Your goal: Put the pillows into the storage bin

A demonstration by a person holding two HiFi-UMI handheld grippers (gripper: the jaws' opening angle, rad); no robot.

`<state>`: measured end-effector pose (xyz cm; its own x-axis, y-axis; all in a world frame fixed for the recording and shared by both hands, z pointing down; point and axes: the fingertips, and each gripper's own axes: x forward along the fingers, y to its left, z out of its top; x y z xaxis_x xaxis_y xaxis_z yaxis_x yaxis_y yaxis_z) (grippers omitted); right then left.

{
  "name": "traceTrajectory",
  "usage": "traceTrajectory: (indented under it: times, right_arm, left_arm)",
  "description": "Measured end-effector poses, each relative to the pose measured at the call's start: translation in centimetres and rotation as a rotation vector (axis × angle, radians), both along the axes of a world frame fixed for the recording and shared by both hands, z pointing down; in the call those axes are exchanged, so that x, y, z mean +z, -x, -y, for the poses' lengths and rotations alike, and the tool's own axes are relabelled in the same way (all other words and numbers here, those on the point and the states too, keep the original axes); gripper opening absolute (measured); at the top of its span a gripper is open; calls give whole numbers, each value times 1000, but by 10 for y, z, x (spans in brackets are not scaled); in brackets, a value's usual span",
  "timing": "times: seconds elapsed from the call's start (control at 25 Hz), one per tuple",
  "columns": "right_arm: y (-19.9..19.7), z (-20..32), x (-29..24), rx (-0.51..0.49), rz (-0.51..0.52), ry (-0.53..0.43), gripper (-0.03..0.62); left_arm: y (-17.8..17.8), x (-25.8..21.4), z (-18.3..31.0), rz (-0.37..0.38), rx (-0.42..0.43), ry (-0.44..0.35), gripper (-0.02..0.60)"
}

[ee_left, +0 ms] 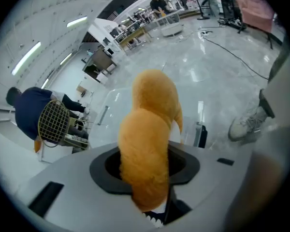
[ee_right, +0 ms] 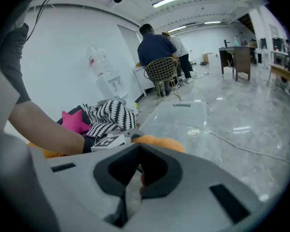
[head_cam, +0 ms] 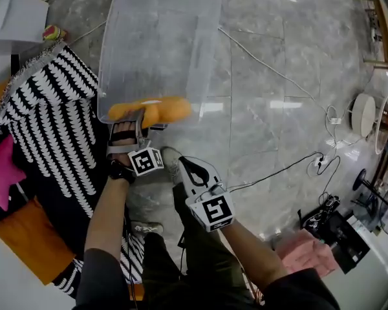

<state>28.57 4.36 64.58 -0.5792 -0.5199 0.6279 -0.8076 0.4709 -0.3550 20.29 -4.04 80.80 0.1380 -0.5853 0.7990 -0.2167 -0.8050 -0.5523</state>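
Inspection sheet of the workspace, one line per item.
Surface: grey marble floor, glossy.
Job's things: clear storage bin, no lid on it; fuzzy orange pillow at its near end, whether fully inside cannot be told. Still outside, on the left: black-and-white fabric, pink star pillow, orange cushion.
Clutter: pink cloth at lower right.
Grippers: left tool clamped on the orange pillow; right tool closed, nothing in it.
Cables: white cable and black cable run across the floor right of the bin.
Surroundings: people standing by a wire chair.
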Motion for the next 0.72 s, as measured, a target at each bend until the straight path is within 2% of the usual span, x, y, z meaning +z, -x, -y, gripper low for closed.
traceTrajectory:
  times: [0.2,0.48,0.6,0.72]
  right_arm:
    - [-19,-2,26,27,-11,33,-2]
    - [-23,-9,57,13,-20,59,0]
    - [-26,-5,54,3,-18,62,-2]
    - [-29,-4,56,-1,-23,59,-2]
  left_arm:
    - [-19,63,-45,87,99,123,183]
    - [-25,105,-47,90,70,197,211]
    - [-31,108,-29,80,42,182,207]
    - [-34,112,-22,84,9,230,238]
